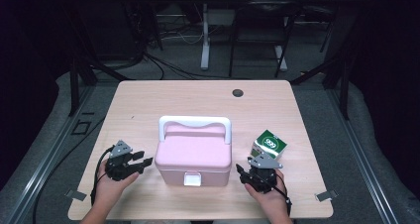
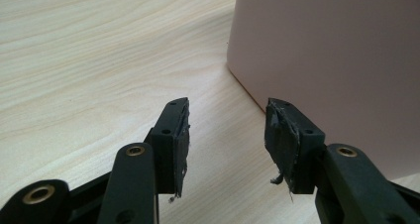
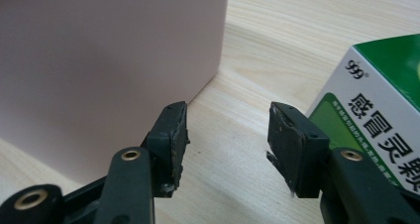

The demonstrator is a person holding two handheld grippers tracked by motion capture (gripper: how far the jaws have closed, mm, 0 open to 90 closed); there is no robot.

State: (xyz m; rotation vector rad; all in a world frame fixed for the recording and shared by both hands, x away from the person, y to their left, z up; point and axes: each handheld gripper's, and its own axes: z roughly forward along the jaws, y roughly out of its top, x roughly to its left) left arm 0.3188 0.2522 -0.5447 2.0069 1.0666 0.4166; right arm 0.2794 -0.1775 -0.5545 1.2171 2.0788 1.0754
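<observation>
— Near the front edge of the table (image 1: 208, 92), where do your jaws stand?

— I hold my left gripper (image 1: 141, 163) just beside the left wall of the pink box (image 1: 194, 152), low over the wood, its jaws spread with nothing between them. My right gripper (image 1: 241, 173) sits near the box's right wall, jaws spread too and empty; the green-and-white medicine carton (image 1: 269, 145) stands just behind it, toward the right edge.

— And the box itself?

— It rests in the middle of the table, a little nearer the front edge. Its lid is down, the white handle (image 1: 195, 123) is tipped toward the far side, and the white latch (image 1: 192, 179) on the front wall faces me and looks fastened, though it is too small to be sure.

— So how much is done?

— As I judge it, nothing yet. The carton stands outside the box, apart from it and untouched, and no jaw grips anything.

— What remains?

— Probably all of it: free the latch, lift the lid, take up the carton, set it inside, close up again. From my right gripper view the carton's near corner sits just beside my outer jaw, so it is within easy reach.
</observation>
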